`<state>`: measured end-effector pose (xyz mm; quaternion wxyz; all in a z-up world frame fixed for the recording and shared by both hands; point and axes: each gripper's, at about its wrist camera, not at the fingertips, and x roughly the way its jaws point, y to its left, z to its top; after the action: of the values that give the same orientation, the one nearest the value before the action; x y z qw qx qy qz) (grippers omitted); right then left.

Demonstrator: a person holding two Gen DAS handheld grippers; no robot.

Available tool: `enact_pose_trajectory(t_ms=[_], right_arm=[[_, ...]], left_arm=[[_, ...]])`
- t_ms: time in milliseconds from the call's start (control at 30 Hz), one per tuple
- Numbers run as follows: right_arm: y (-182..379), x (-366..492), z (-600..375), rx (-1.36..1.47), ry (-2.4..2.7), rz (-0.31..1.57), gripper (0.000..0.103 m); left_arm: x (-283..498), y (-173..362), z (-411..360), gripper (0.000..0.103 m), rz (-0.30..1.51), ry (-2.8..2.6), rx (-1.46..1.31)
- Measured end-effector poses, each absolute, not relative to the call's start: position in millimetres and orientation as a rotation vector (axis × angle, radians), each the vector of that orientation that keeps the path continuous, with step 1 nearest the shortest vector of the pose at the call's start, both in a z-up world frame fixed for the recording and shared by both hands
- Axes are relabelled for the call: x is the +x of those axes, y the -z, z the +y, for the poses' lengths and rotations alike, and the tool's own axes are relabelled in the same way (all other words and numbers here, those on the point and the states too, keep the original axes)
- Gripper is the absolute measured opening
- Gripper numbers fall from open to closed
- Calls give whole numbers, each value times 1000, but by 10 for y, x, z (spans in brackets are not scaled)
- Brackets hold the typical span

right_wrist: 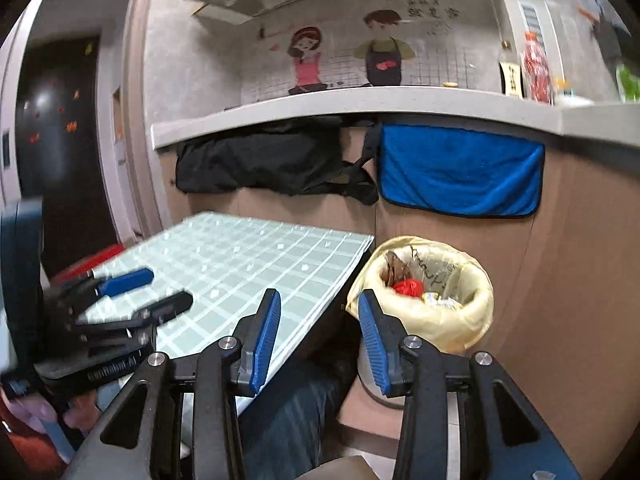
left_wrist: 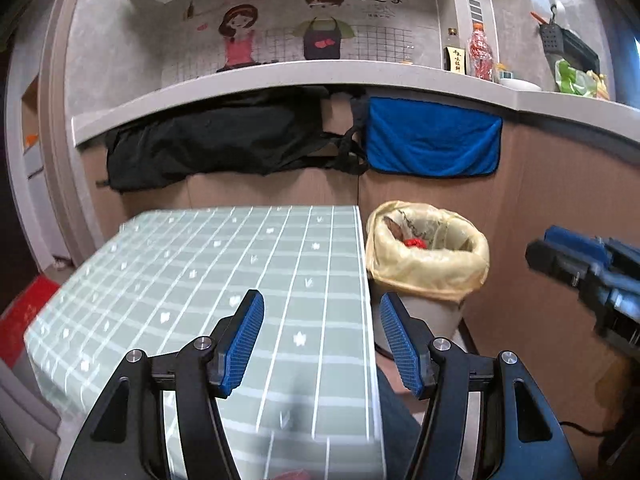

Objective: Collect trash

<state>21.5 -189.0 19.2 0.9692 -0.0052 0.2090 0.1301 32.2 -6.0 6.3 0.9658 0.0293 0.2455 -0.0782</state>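
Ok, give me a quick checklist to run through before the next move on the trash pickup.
1. Left gripper free: ok, fingers apart, nothing between them.
2. Right gripper free: ok, fingers apart and holding nothing.
3. Bin ready: ok, yellow liner folded over the rim, mouth open, beside the table's edge.
4. Room in the bin: ok, a red scrap and wrappers lie inside, below the rim.
5. Trash left on the table: cannot tell; the checked cloth shows none, but its near edge is hidden by the grippers.
6. Grippers clear of each other: ok, they are apart in both views.
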Motion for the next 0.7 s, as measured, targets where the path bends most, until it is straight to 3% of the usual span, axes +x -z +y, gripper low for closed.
enact_pose_trajectory(t_ms=[233,700], right_arm=[[-16,-234,-1676,-40,-246,425,39],[9,-339,-1581,-17,-268,407,39]], left_arm=[[-37,-89,75,61,471,111,20],[-295,-202,196,61,442,6,27]])
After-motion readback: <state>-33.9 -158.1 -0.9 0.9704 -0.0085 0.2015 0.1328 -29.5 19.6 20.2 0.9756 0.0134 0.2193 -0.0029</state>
